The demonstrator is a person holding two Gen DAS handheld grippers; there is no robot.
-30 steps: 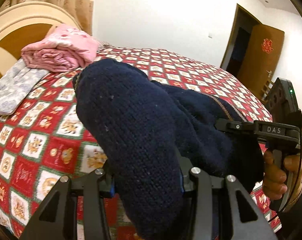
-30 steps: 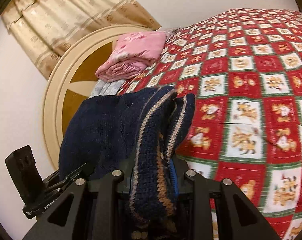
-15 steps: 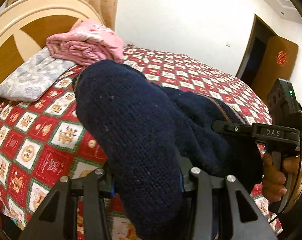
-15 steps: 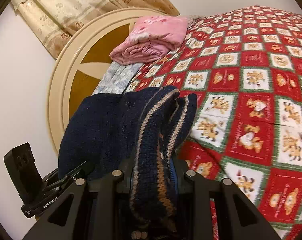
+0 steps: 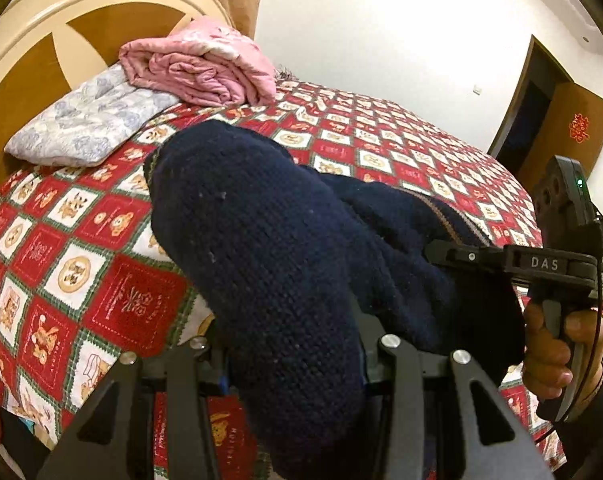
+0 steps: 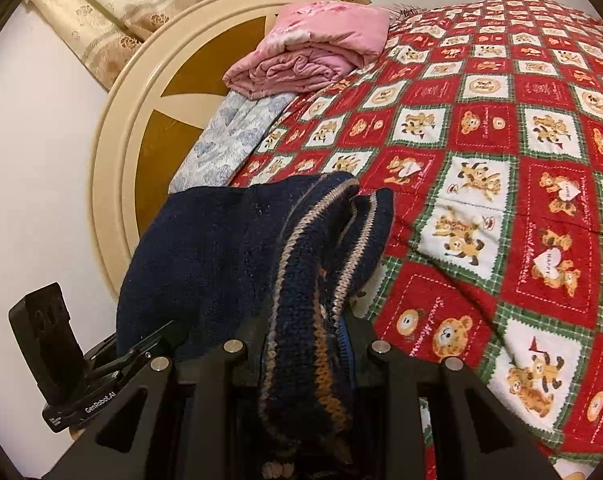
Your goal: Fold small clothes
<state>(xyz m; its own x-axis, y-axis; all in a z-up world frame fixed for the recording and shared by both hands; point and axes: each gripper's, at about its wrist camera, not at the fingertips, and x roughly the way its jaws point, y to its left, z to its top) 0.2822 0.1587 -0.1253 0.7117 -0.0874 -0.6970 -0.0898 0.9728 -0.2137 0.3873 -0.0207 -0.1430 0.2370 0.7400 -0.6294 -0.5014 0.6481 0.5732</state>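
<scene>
A navy knit sweater with tan-striped trim hangs between both grippers above the bed. My left gripper is shut on a thick plain-navy fold that bulges over its jaws and hides the fingertips. My right gripper is shut on the striped edge of the navy knit sweater, with the trim draped over the jaws. In the left wrist view the right gripper shows side-on, held by a hand. The left gripper's body shows at the lower left of the right wrist view.
A red checked bedspread with bear pictures covers the bed under the sweater. A folded pink quilt and a pale blue floral pillow lie by the round cream headboard. A brown door stands at the far right.
Both grippers have moved toward the headboard end of the bed with the sweater still held. The pink quilt, pillow and headboard look nearer and larger. Neither grip has changed.
</scene>
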